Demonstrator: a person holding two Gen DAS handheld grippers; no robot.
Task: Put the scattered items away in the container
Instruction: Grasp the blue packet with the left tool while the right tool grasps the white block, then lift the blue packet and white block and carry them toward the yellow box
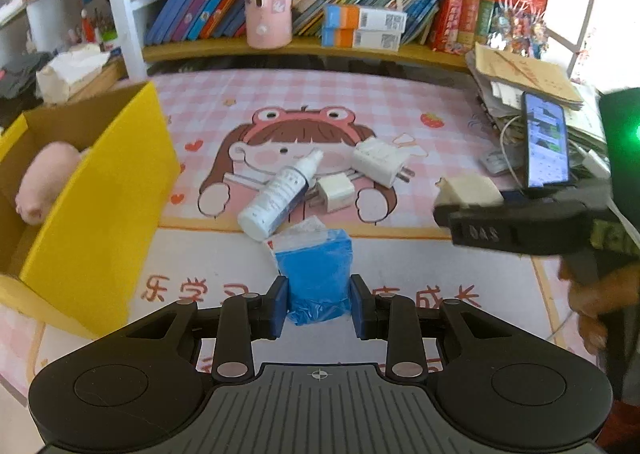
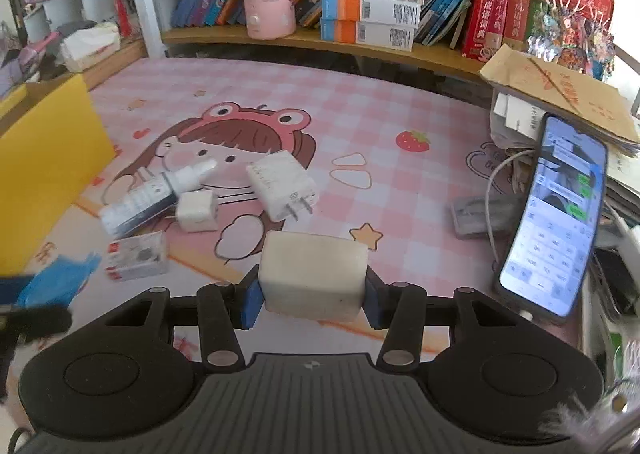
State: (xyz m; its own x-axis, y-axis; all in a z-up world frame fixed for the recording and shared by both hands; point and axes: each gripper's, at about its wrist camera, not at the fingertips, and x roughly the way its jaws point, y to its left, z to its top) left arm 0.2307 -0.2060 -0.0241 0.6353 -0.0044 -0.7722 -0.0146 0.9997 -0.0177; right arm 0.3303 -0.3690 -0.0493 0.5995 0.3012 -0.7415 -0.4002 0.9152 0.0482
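Left claw [image 1: 319,304] grips a blue packet [image 1: 316,274]; right claw [image 2: 313,294] grips a white block [image 2: 313,278] above the counter [image 2: 400,102].

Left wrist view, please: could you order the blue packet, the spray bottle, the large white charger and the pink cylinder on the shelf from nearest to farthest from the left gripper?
1. Blue packet: between the left gripper's fingers.
2. Spray bottle: just beyond, lying slightly left on the mat.
3. Large white charger: farther back, to the right.
4. Pink cylinder: upright on the shelf, against the books.
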